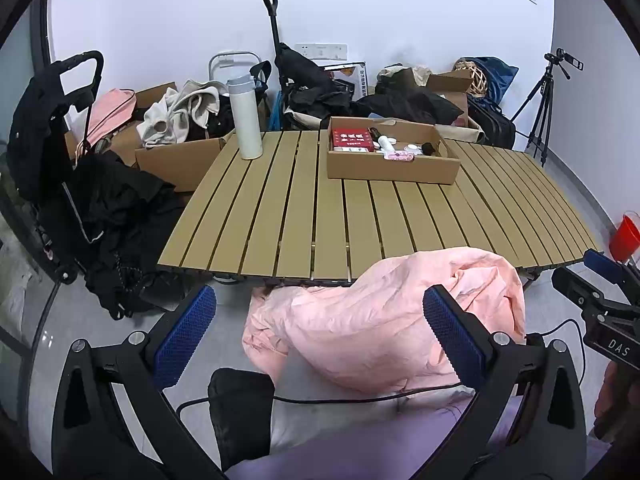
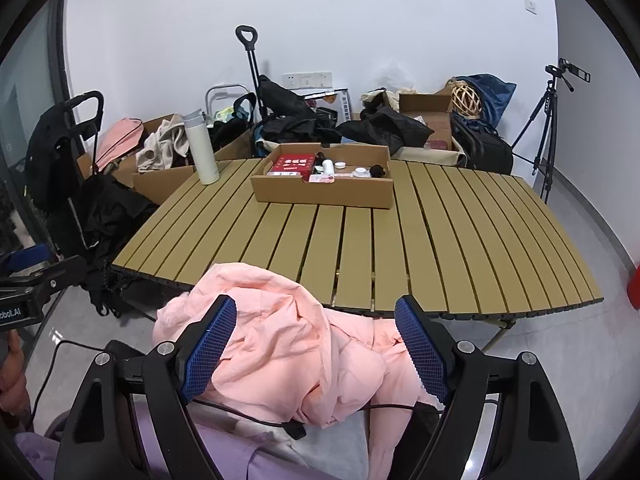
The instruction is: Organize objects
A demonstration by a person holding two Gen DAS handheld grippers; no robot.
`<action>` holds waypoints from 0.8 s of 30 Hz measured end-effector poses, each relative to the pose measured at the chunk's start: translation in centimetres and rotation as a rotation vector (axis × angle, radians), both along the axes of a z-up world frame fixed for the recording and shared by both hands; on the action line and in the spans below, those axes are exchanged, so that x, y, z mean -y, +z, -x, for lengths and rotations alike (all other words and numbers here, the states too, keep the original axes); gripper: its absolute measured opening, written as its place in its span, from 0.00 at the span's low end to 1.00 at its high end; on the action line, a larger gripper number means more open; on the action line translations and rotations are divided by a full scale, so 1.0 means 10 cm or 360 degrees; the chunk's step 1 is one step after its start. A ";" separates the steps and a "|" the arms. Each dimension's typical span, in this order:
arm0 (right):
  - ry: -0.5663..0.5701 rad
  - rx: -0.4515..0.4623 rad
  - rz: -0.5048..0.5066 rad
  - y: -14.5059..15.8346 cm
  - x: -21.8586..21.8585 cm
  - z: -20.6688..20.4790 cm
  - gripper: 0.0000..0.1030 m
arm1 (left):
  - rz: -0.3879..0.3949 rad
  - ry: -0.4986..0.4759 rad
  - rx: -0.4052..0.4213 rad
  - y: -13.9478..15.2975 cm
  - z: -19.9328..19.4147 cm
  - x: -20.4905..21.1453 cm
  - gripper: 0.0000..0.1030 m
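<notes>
Pink jacket (image 2: pixel 280 344) crinkled matt cloth; table (image 2: pixel 440 240) matt slats; box (image 2: pixel 320 196) cardboard.

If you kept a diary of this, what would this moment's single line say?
left gripper: open, empty | right gripper: open, empty | crumpled pink fabric jacket: at near edge of slatted tan table | open cardboard box: on table

— What stands on the slatted table (image 2: pixel 440 240)?

— A white bottle (image 2: pixel 199 146) at the far left corner and an open cardboard box (image 2: pixel 324 194) at the far middle; the near slats and the whole right side lie bare.

— And the near edge?

— A rumpled pink garment (image 2: pixel 280 340) is heaped against it, with a black cable (image 2: pixel 240 412) trailing across.

— The far side?

— Bags, clothes and cartons are banked along the wall, a tripod (image 2: pixel 540 136) at right.
</notes>
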State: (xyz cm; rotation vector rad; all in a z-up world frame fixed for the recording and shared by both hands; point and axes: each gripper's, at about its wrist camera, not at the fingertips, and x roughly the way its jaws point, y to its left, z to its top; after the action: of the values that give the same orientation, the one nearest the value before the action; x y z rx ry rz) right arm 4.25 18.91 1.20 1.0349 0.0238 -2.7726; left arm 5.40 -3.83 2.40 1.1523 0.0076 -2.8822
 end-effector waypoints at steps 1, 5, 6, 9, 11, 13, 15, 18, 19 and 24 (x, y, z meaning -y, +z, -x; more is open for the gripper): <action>0.0001 0.0000 0.0000 0.00 0.01 0.00 0.82 | 0.0001 -0.0002 0.0001 0.00 0.00 0.00 1.00; -0.0001 0.0000 0.0001 0.00 0.01 -0.01 0.82 | 0.0001 -0.0003 0.0001 0.00 0.00 0.00 1.00; 0.0001 0.0000 0.0001 0.00 0.01 -0.01 0.82 | 0.0000 -0.0003 0.0001 0.00 0.00 0.01 1.00; 0.0001 0.0001 0.0000 0.00 0.01 -0.01 0.82 | -0.0002 -0.0005 -0.0002 0.00 0.00 0.00 1.00; 0.0003 0.0000 -0.0001 0.00 0.01 -0.01 0.82 | -0.0006 -0.0008 -0.0003 0.00 0.00 0.01 1.00; 0.0003 0.0001 0.0000 0.00 0.01 -0.01 0.82 | -0.0006 -0.0004 -0.0003 0.00 -0.01 0.00 1.00; 0.0000 0.0000 -0.0002 0.00 0.01 -0.01 0.82 | -0.0005 -0.0004 -0.0001 0.01 -0.01 0.00 1.00; -0.0015 -0.0002 -0.0002 0.01 0.01 -0.01 0.82 | -0.0005 -0.0005 -0.0004 0.01 -0.01 0.00 1.00; -0.0019 0.0000 0.0007 0.01 0.01 -0.01 0.82 | -0.0006 -0.0007 -0.0004 0.01 -0.01 -0.01 1.00; -0.0050 0.0021 0.0029 0.01 -0.05 0.01 0.82 | -0.0007 -0.0030 -0.0029 0.03 -0.04 -0.04 1.00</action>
State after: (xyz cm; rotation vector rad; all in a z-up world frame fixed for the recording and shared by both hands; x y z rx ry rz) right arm 4.15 19.43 1.31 1.0581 -0.0193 -2.7885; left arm 5.84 -3.41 2.73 1.1326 0.0037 -2.9103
